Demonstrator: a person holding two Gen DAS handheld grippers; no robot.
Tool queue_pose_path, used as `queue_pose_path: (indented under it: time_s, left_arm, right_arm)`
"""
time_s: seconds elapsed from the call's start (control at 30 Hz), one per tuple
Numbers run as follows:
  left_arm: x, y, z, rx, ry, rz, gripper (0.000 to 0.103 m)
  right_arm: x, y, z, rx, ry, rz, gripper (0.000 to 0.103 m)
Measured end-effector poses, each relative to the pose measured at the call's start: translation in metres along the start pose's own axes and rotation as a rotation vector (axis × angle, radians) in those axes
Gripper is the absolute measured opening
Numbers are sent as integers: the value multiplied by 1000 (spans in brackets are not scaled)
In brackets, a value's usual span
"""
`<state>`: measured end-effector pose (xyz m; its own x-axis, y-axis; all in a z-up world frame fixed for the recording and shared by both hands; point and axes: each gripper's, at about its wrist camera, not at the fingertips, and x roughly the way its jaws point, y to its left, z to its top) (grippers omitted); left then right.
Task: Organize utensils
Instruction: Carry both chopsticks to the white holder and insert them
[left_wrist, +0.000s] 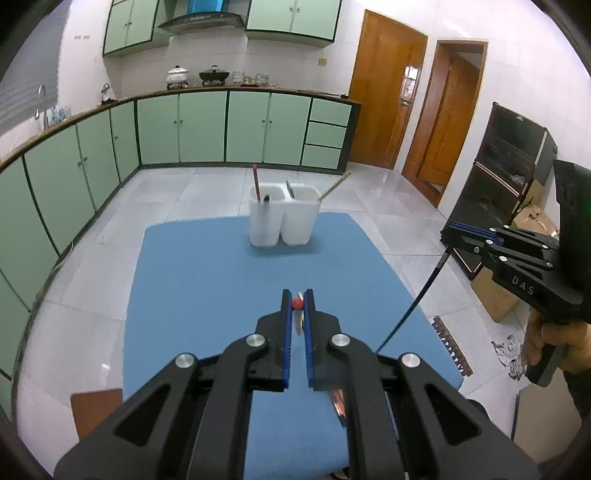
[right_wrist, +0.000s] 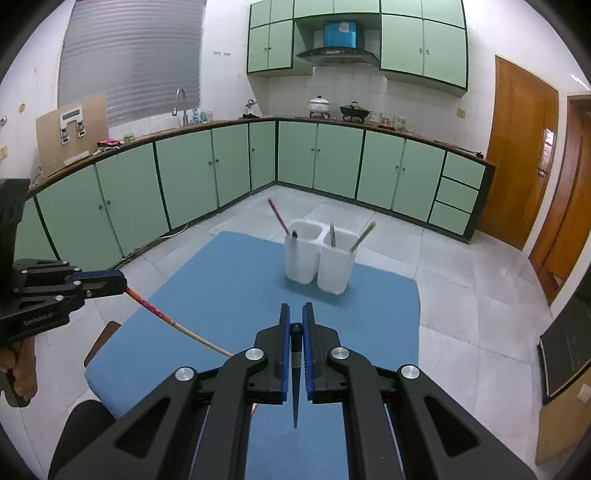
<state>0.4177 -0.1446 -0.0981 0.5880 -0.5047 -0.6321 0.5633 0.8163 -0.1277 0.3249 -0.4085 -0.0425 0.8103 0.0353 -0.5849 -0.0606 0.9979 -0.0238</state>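
In the left wrist view, the left gripper (left_wrist: 298, 295) fills the lower centre of the frame, its blue-lined fingers (left_wrist: 286, 325) clenched on a red-ended, pale-shafted chopstick (left_wrist: 296, 304) whose red tip shows between the fingertips. The same chopstick appears at the left of the right wrist view, running from the gripper down toward the lower centre, red and patterned near the fingers, pale wood further along (right_wrist: 173, 323).

The right gripper (right_wrist: 294, 317) sits at the lower centre of its own view, closed on a dark, blue-black chopstick (right_wrist: 295, 373) that points back toward the camera with its thin end low in the frame. In the left wrist view that gripper is at the right edge, and the dark chopstick (left_wrist: 413, 302) slants down and left from it over the edge of the blue tabletop (left_wrist: 207, 280).

A white plastic two-compartment utensil holder (left_wrist: 282, 221) stands upright on the far part of the tabletop, at the middle of both frames. Its left compartment holds a reddish chopstick (left_wrist: 255, 182) leaning left and a short dark item whose kind cannot be told. Its right compartment holds a pale wooden chopstick (left_wrist: 334, 188) leaning right, plus another dark stick. Both grippers are well apart from the holder.

Pale green cabinets (left_wrist: 199, 125) line the upper part of both views, above a grey tiled floor (left_wrist: 92, 266).
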Motion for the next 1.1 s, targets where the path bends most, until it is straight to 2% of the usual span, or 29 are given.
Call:
queue_pose_path:
  time_s: [0.2,0.37,0.5,0.67,0.9,1.1]
  left_arm:
    - [-8,-1,56,43,-57,24,5]
    - [-8,0,107,32,-106,26,5]
    - [7,-3,149,35,-136,44,5]
    - [40,-1,186,18,-151,52,5]
    - [103,17,220,-8,-153,84,5]
    - [168,38,213,-32,-93,101,5]
  right_arm:
    - [-3,-8,54,3,-50,-18,6]
    - [6,-22,112,45,-109,-33,6]
    - [18,-31,152,70,-154,-53,6]
    - [45,-43,192,90,-189,-74,6]
    - [107,-69,218,106,-204,-114,6]
    - [174,-92,201,116,-144,-133,6]
